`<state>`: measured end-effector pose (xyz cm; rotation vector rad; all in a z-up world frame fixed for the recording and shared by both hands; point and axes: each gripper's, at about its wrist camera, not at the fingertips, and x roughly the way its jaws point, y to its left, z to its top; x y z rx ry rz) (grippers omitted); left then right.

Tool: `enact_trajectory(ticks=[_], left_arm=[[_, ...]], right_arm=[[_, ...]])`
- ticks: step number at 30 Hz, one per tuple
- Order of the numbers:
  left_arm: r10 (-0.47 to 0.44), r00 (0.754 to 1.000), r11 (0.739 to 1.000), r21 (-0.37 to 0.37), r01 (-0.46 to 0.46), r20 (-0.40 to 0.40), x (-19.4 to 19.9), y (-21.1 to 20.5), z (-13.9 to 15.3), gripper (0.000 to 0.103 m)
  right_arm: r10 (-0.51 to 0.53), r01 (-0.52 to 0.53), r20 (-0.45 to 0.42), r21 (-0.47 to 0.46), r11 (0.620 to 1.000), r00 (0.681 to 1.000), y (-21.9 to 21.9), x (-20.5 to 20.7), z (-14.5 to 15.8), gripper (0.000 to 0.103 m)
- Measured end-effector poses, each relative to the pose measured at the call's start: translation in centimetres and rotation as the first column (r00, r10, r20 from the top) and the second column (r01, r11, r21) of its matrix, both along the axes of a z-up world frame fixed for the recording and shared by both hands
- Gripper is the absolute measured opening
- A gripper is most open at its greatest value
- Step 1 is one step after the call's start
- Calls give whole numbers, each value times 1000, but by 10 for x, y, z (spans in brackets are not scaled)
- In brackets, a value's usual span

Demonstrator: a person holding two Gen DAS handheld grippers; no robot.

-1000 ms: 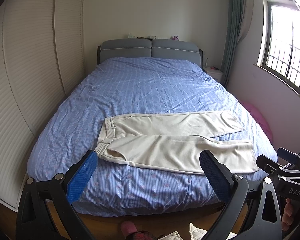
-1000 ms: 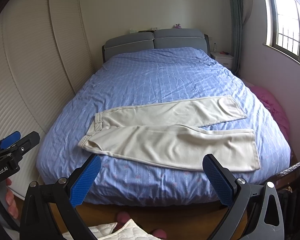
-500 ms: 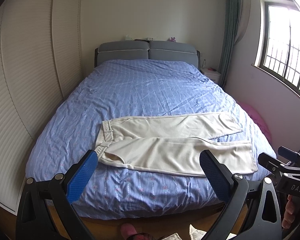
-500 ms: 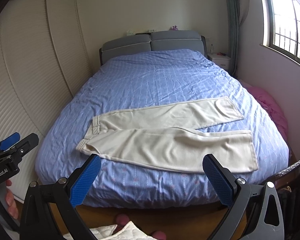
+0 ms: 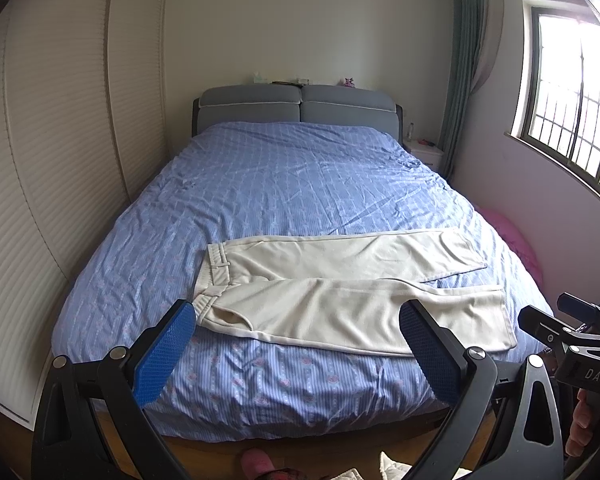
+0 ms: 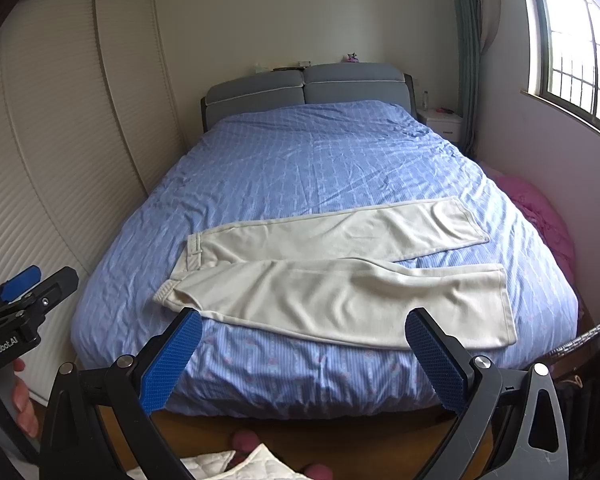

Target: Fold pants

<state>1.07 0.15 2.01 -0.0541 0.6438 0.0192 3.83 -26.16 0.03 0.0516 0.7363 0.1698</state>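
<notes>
Two grippers in play, and neither has a hold on anything. The left gripper hangs off the foot of the bed, blue pads spread wide, nothing between them. The right gripper is in the same pose, jaws apart, also short of the bed's near edge. Each shows up at the rim of the other's view, a hand wrapped round the left one's handle.

The pants lie flat across the bed's near end, cream on the blue sheet. The waistband sits toward the bed's left side and both legs run out to the right, splayed in a narrow V, so the hems are apart. The nearer leg lies close to the foot edge, its hem reaching toward the bed's right corner.

Beyond the bed's far end stands a grey headboard. A louvred wardrobe flanks its left side, a window its right, and something pink is wedged beside the bed under that window.
</notes>
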Motion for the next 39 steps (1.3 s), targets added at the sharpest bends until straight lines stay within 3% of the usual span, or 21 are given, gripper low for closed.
enact_trajectory(ticks=[24, 33, 39], left_arm=[[14, 999, 1000, -14, -14, -28, 3, 6, -7, 103], [38, 995, 999, -14, -39, -95, 26, 28, -32, 103], [55, 981, 998, 0, -56, -185, 60, 64, -71, 103]], right_arm=[[9, -9, -30, 3, 1000, 1000, 11, 7, -5, 103], [18, -17, -97, 21, 1000, 995, 16, 25, -26, 103], [2, 10, -203, 58, 998, 979, 35, 55, -66, 103]])
